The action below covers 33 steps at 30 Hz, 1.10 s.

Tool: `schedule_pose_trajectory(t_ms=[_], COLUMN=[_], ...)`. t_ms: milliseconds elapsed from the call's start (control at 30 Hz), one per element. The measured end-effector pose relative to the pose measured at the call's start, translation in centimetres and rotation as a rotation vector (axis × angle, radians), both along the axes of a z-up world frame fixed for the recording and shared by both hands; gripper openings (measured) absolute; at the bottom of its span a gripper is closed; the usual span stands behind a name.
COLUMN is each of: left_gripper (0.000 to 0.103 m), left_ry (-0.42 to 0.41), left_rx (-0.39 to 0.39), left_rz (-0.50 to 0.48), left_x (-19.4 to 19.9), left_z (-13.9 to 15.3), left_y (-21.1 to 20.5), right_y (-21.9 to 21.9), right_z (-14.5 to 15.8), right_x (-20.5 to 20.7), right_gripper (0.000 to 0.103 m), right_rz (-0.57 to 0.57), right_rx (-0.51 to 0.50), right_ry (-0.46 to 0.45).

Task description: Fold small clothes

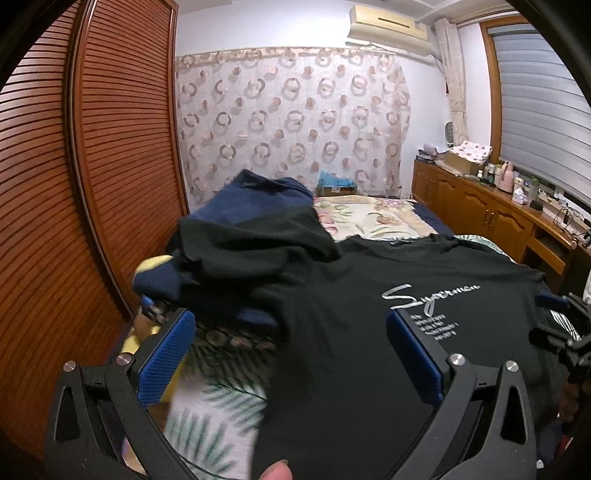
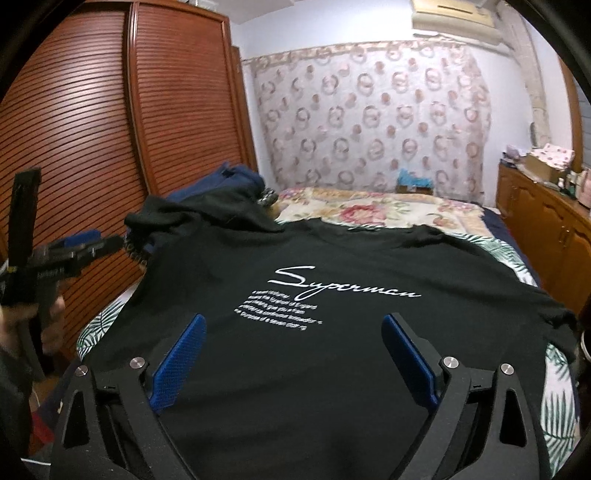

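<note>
A: Where is the shirt (image 2: 295, 266)?
B: Flat on the bed (image 2: 517, 258). My right claw (image 2: 293, 354) and left claw (image 1: 291, 354) are wide open, holding nothing. I should grab both bottom corners evenly.

A home bedroom: bed (image 2: 369, 210), louvred wardrobe (image 2: 110, 129), wall air conditioner (image 1: 391, 27)
</note>
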<state>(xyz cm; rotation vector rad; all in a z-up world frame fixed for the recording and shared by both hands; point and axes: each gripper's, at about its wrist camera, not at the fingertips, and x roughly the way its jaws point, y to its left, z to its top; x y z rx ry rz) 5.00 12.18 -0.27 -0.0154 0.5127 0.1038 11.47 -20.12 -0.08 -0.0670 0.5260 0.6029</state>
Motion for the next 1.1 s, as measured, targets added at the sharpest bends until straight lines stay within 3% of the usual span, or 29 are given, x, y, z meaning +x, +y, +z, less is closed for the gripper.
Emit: schedule_pose_trajectory(t_ms=[300, 400, 467, 567, 700, 833, 900, 967, 1100], left_gripper=[0.098, 0.088, 0.072, 0.062, 0.062, 0.06, 0.04, 0.014, 0.011], left_ry=[0.034, 0.064, 0.091, 0.156, 0.248, 0.299, 0.3, 0.294, 0.249], left_rx=[-0.064, -0.101, -0.133, -0.182, -0.238, -0.224, -0.208, -0.192, -0.117], left_rz=[-0.003, -0.006, -0.016, 0.012, 0.02, -0.016, -0.022, -0.04, -0.064], left_x=[3.3, 5.0, 5.9, 7.8, 10.1, 11.2, 11.3, 11.3, 11.1], left_z=[1.9, 1.7, 1.2, -0.1, -2.0, -2.8, -2.6, -2.2, -0.6], left_y=[5.0, 6.6, 7.5, 8.8, 9.9, 9.7, 9.6, 9.3, 8.1], right_y=[0.4, 0.9, 1.4, 2.4, 3.4, 4.2, 4.5, 4.4, 4.3], right_z=[-0.1, -0.1, 0.0, 0.4, 0.6, 0.4, 0.3, 0.2, -0.1], right_x=[2.4, 2.8, 3.3, 4.3, 5.3, 5.8, 5.6, 5.3, 5.1], right_gripper=[0.096, 0.096, 0.096, 0.096, 0.096, 0.096, 0.096, 0.096, 0.096], right_rz=[0.054, 0.067, 0.08, 0.099, 0.119, 0.135, 0.138, 0.137, 0.133], right_rx=[-0.039, -0.046, -0.055, -0.067, -0.066, -0.074, -0.083, -0.085, -0.089], right_ry=[0.023, 0.02, 0.017, 0.004, -0.004, -0.003, -0.008, -0.013, -0.003])
